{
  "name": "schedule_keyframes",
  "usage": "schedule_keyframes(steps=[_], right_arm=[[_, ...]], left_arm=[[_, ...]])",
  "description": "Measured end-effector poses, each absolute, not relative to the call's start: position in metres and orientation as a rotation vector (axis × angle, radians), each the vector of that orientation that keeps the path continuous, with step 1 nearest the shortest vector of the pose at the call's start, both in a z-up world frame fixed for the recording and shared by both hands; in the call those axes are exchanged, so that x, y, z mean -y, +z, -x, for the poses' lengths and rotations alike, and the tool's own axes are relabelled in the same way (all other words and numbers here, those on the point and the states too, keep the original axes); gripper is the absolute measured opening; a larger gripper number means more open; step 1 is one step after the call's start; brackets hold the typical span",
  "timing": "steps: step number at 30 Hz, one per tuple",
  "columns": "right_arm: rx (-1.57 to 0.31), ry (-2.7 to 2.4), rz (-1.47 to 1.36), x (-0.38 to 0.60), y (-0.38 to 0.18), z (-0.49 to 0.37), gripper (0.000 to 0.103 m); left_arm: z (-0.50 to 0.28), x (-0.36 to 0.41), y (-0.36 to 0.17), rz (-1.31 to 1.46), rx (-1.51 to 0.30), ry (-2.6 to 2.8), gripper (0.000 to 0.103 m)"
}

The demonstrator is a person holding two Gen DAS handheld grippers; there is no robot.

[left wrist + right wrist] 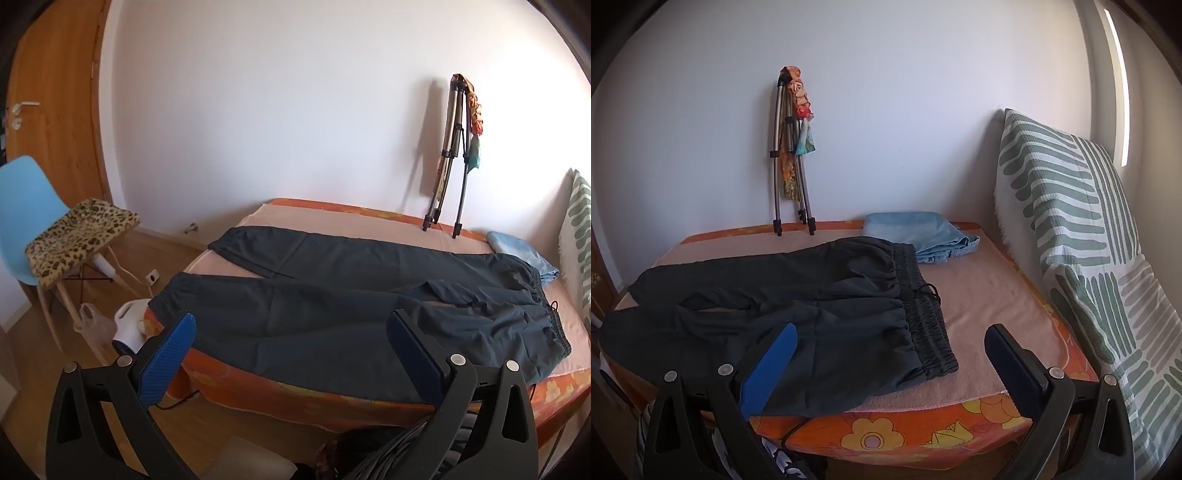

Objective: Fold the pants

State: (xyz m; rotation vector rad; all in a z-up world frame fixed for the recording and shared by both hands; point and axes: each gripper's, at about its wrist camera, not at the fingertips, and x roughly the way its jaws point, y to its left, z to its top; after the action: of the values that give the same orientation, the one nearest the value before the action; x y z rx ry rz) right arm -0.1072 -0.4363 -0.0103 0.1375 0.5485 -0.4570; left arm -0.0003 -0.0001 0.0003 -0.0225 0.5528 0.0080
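While dark navy fabric pants lie flat on the orange floral bed, the left tool and right tool gape wide, empty.

The pants are dark navy, lying on a pale pink sheet over an orange mattress with yellow flowers. Beside them, folded light-blue cloth; the cushion is white with grey-green stripes.

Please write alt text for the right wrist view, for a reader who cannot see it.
Dark pants lie spread flat on a bed, waistband toward the open right hand-held gripper, which holds nothing. Folded blue cloth lies behind the waistband.
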Motion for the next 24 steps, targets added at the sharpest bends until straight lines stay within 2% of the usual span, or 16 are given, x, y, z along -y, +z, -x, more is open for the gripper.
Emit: schedule_keyframes(steps=[24], right_arm=[[-0.558, -0.451, -0.149, 0.4372, -0.0120, 0.1074, 0.103]], left_arm=[[-0.0007, -0.0009, -0.0045, 0.020, -0.550, 0.003, 0.103]])
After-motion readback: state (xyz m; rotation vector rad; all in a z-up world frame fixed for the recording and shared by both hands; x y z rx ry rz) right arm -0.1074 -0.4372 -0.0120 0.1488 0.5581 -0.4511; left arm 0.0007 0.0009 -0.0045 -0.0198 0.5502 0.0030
